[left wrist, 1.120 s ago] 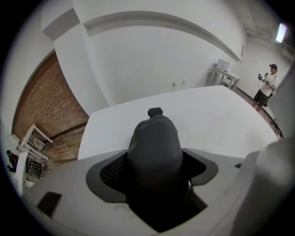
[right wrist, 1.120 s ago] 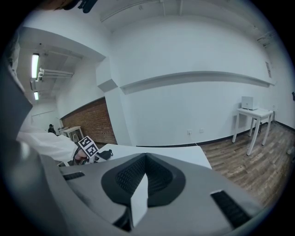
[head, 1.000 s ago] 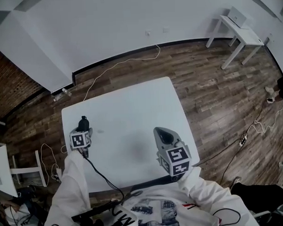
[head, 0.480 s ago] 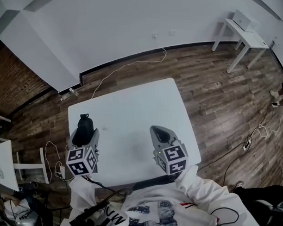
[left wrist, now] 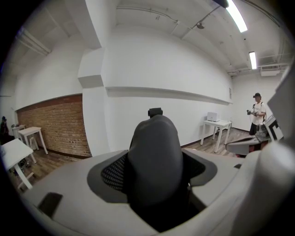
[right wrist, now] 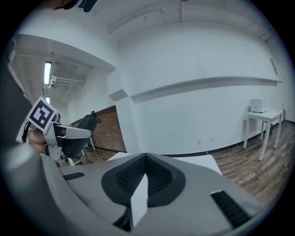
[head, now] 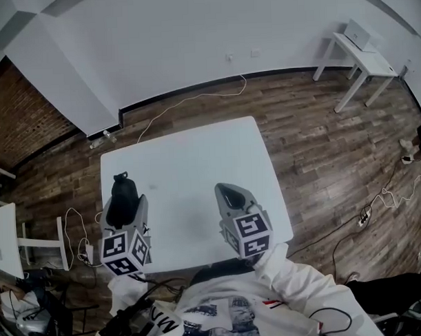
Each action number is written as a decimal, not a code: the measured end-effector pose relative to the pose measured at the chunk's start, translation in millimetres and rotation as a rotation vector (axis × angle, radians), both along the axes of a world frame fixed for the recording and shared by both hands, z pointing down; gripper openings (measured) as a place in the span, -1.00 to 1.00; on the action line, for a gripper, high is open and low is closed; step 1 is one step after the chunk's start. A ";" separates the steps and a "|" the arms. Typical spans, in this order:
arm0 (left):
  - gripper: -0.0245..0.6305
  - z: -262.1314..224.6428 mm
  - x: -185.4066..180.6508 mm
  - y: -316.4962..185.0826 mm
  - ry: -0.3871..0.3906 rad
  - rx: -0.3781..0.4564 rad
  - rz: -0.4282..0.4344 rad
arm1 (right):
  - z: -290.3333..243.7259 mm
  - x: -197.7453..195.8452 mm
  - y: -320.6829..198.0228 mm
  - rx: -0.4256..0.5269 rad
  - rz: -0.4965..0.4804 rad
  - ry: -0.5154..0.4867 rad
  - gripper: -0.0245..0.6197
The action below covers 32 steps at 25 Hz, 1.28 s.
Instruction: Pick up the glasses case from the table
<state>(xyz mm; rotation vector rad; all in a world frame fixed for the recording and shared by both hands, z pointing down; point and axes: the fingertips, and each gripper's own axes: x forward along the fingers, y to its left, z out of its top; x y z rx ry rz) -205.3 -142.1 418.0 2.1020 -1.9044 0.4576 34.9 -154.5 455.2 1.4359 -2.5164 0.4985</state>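
Left claw (head: 124,201): clamped wide on the glasses case (left wrist: 154,156), around its thick body. Grips the lower part between dark pads (left wrist: 113,174) with a fine mesh texture, and leaves the upper part free, pointing toward 12 o'clock. Dark grey case, matte and smooth, oblong with a rounded dome end and a small black tab on top. Raised off the counter (head: 196,150), above its edge at about 8 o'clock in the head view.

Right claw (right wrist: 145,156): narrow and empty, tips pressed together into a sharp ridge, with only a thin pale slit lower down. Same dark mesh lining, set in a smooth light grey plastic shell. Hovers over the counter at about 5 o'clock, well apart from the case. Carried by an arm in a white sleeve (head: 297,285) of soft, wrinkled cloth.

At the rear of each claw, a marker cube (head: 124,251) with black and white square patterns on its faces.

Around them, a white counter, flat and smooth, almost square with rounded corners. Under it, a floor (head: 312,126) of long dark wooden planks. At 12 o'clock, a thin white cable (head: 187,99) lying in loose curves on the wood, and behind it a plain white wall (head: 192,40). At 10 o'clock, a rough red brick wall (head: 22,115). At 2 o'clock, a small side counter (head: 358,48), white, on thin straight legs, with a little white box on top.
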 end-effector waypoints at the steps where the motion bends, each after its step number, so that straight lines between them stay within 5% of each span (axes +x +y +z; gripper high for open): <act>1: 0.19 -0.8 0.3 1.4 0.005 0.004 -0.002 | -1.3 -1.0 1.5 -0.003 -0.001 -0.003 -0.90; 32: 0.19 -9.5 27.4 16.0 -0.004 0.039 0.006 | -20.1 17.8 13.9 0.014 0.013 -0.004 -0.91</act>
